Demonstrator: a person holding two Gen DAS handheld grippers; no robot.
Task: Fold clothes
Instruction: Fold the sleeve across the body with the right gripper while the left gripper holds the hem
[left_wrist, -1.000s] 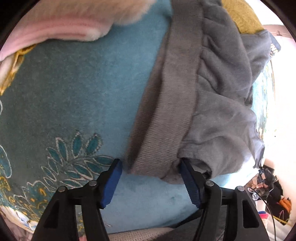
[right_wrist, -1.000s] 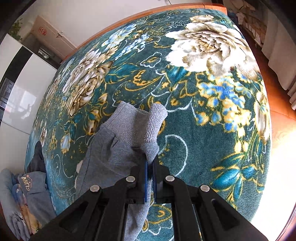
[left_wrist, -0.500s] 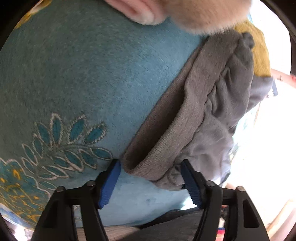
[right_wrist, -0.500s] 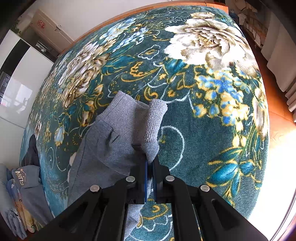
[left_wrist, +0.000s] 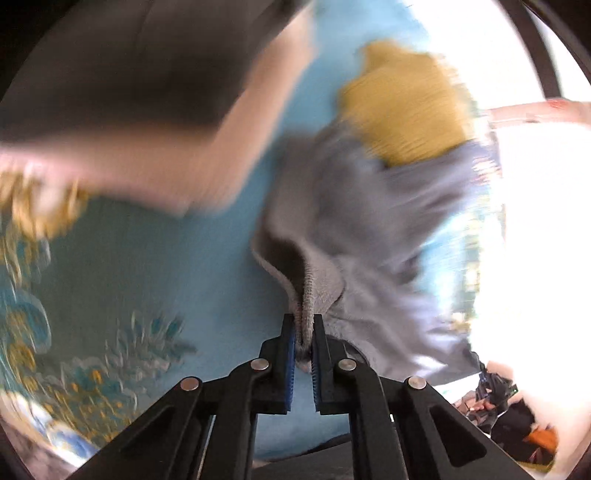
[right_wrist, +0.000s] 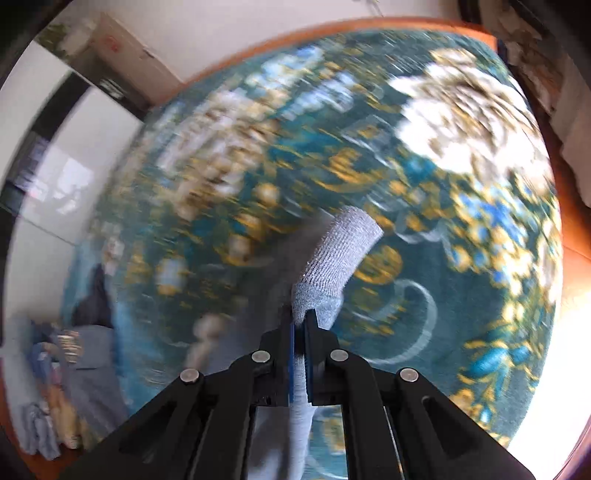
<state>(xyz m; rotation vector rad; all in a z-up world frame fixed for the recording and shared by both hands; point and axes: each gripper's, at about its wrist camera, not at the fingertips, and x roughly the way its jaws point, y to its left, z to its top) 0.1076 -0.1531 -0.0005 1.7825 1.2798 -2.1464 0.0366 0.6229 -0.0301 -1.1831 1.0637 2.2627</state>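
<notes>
Plush teal floral blanket is covering the bed, pile blurred w/ motion. Grey knit garment is hanging bunched above it, soft folds, mustard knit piece beyond. Left tool is pinching its ribbed hem, pads nearly together. Right tool is clamping the ribbed tubular cuff, which is arching upward.

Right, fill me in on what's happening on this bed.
A person is folding a grey garment on a teal floral blanket, using a handheld gripper in each hand. The left gripper is clamped on the ribbed waistband; the right gripper is clamped on a ribbed cuff. Both views are motion-blurred. A yellow knit item lies beyond the garment.
</notes>
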